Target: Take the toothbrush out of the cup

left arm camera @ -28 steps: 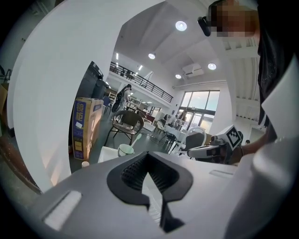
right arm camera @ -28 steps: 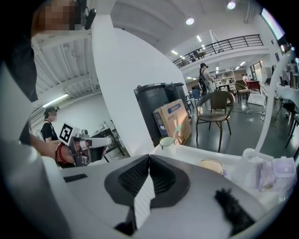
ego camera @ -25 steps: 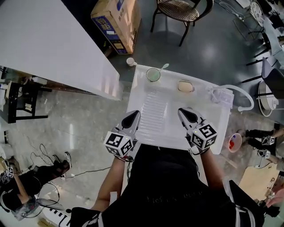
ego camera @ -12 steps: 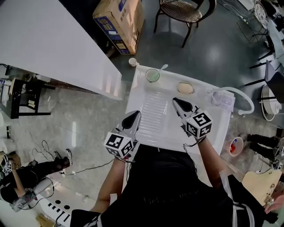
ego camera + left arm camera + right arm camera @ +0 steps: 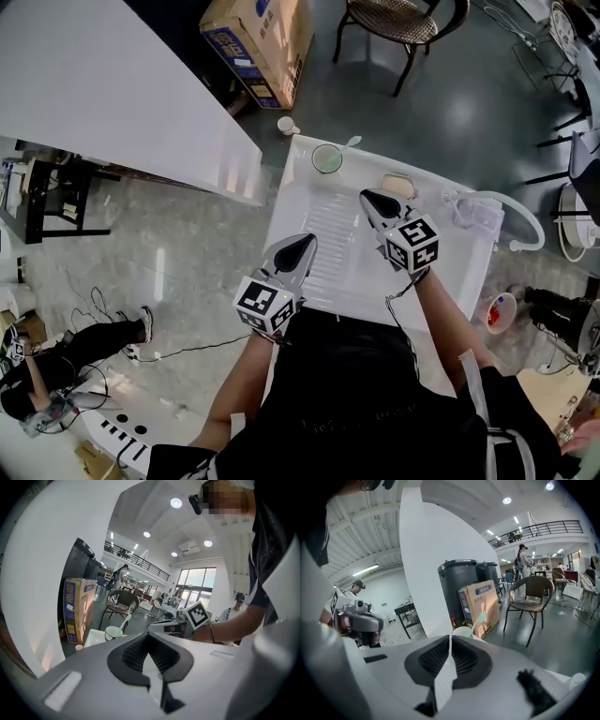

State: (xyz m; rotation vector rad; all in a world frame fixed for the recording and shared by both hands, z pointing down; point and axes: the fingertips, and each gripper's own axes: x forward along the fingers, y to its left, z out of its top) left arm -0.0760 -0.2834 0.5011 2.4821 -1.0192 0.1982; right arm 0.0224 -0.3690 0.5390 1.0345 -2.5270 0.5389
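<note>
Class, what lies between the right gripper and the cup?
Head view: only bare white washbasin between the right gripper and the cup.

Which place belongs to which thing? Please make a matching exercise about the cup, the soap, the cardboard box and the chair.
Things:
1 cup
2 soap
3 cardboard box
4 chair

Places:
A on the floor beside the white table
B on the far rim of the sink, toothbrush inside
C on the sink, beside the right gripper
D standing on thin dark legs

Pairs: 1-B, 2-C, 3-A, 4-D.
</note>
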